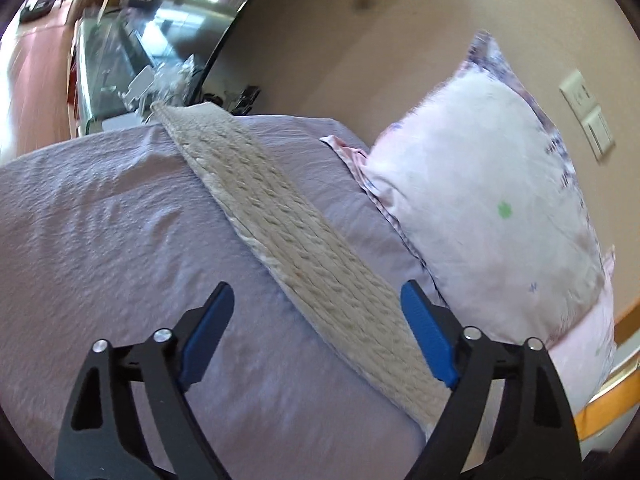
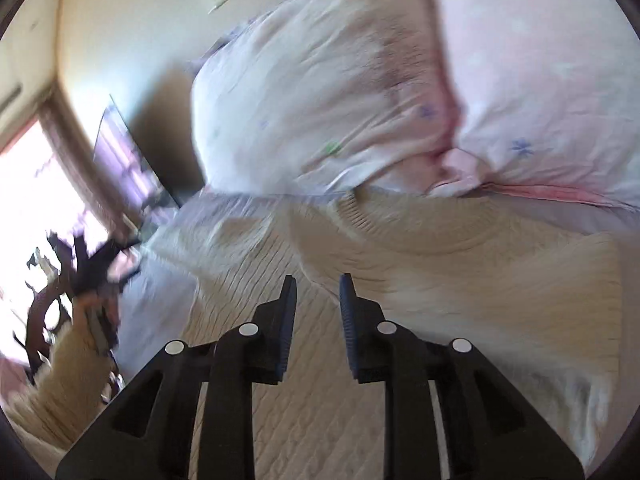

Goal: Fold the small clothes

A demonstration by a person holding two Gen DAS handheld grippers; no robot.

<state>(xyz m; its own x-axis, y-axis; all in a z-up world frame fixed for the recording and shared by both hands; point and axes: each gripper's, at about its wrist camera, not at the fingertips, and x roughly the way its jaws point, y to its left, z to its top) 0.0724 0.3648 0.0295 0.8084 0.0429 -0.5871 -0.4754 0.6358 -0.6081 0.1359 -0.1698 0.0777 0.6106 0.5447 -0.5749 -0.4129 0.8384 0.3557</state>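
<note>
A cream cable-knit sweater [image 2: 460, 276] lies spread on the lilac bedsheet [image 1: 100, 232]. In the left wrist view one long knit sleeve [image 1: 280, 224] stretches diagonally away from me across the sheet. My left gripper [image 1: 318, 300] is wide open, its blue pads straddling the near part of that sleeve without touching it. My right gripper [image 2: 318, 284] hovers over the sweater body near the ribbed collar, its jaws parted by a narrow gap with nothing between them. The right wrist view is motion-blurred.
A pink floral pillow [image 1: 480, 208] leans against the wall beside the sleeve; it also shows in the right wrist view [image 2: 340, 92] with a second pillow [image 2: 552, 80]. A glass table [image 1: 120, 64] stands past the bed's far edge. A wooden bed frame [image 1: 612, 400] runs at the right.
</note>
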